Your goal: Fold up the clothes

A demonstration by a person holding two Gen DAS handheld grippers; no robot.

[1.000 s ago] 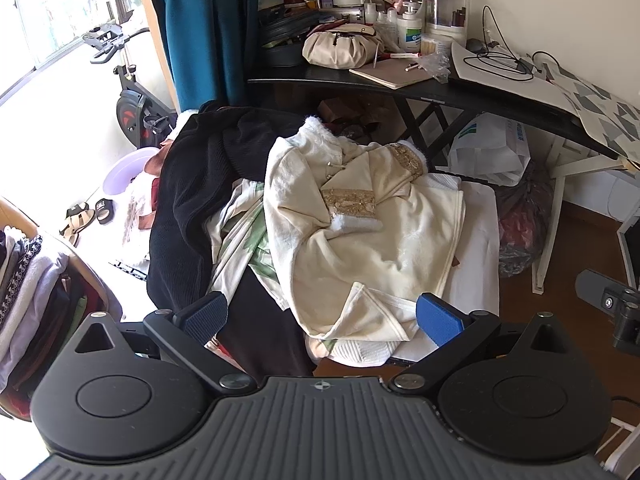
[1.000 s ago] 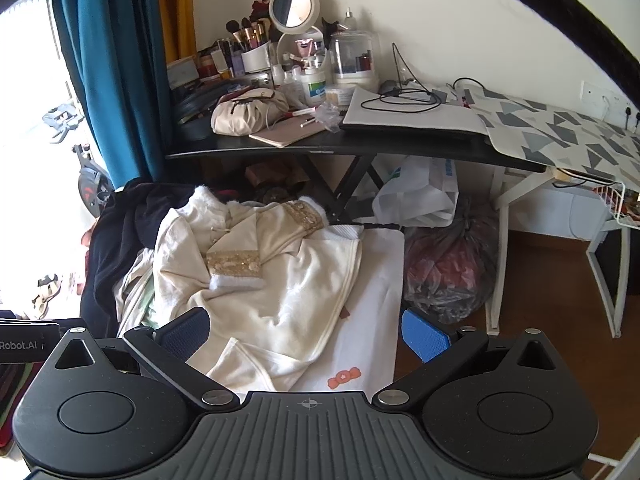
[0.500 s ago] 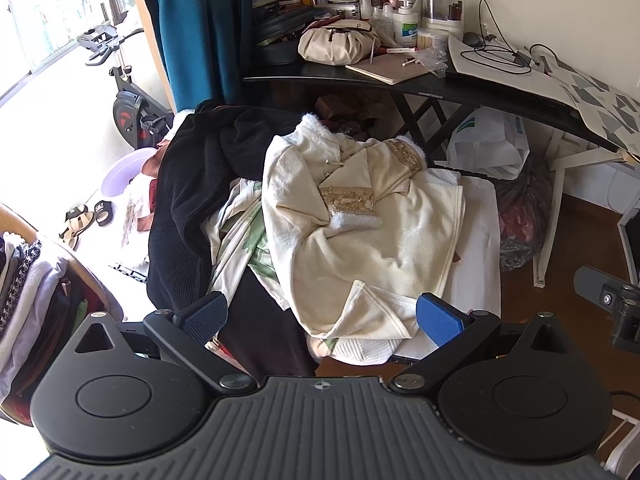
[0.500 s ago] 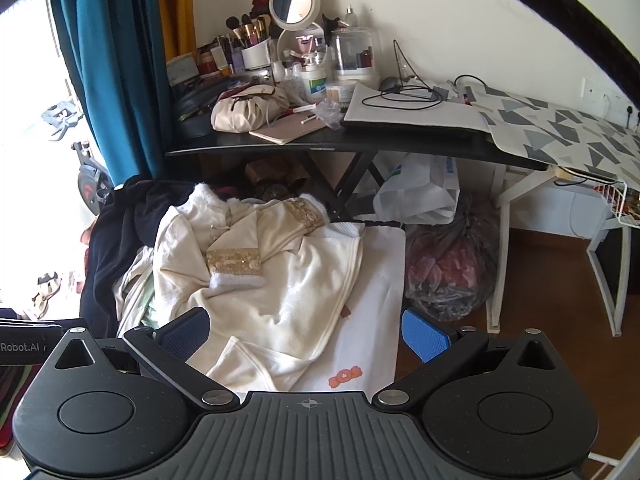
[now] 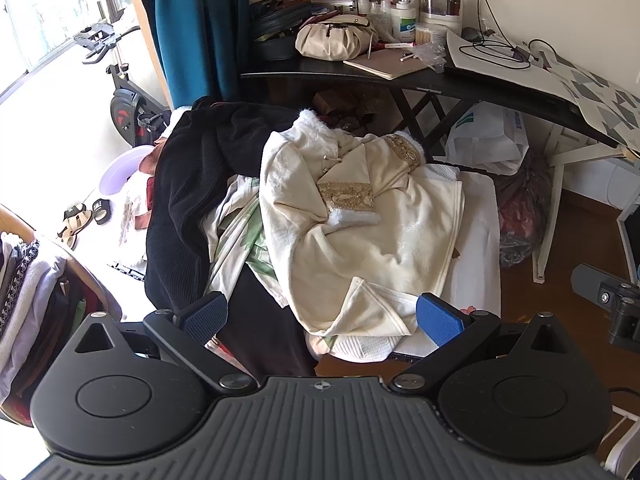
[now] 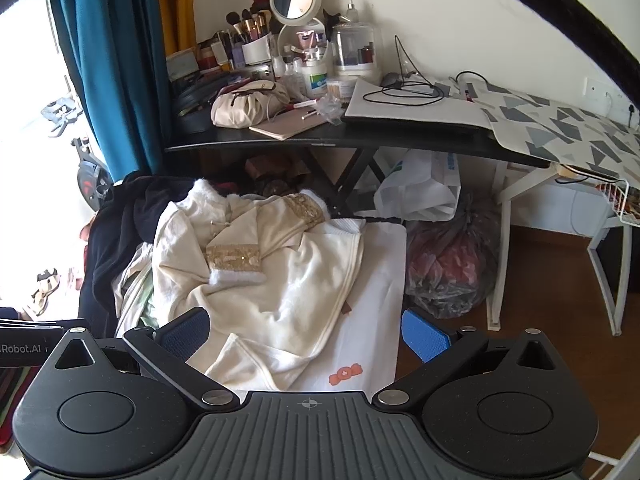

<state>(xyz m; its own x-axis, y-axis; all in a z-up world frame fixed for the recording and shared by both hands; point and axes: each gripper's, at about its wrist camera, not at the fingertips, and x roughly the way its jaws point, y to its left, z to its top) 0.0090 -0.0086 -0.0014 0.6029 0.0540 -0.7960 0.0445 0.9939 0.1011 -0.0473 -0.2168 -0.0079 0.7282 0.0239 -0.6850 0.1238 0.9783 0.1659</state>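
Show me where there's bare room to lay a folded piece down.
The white cloth has a bare strip between the cream garment and the dark plastic bag. The wood floor beyond it is open. The black desk and the heap by the black garment are crowded.

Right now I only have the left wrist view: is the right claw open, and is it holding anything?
Observer: The right claw is open and empty, with the cream garment ahead of it.
Operator: Anything on the white cloth beside that garment?
Observer: An orange print shows on the white cloth, just past the garment's hem.
Operator: What's at the far right of the desk?
Observer: A white wire basket at the frame's edge.
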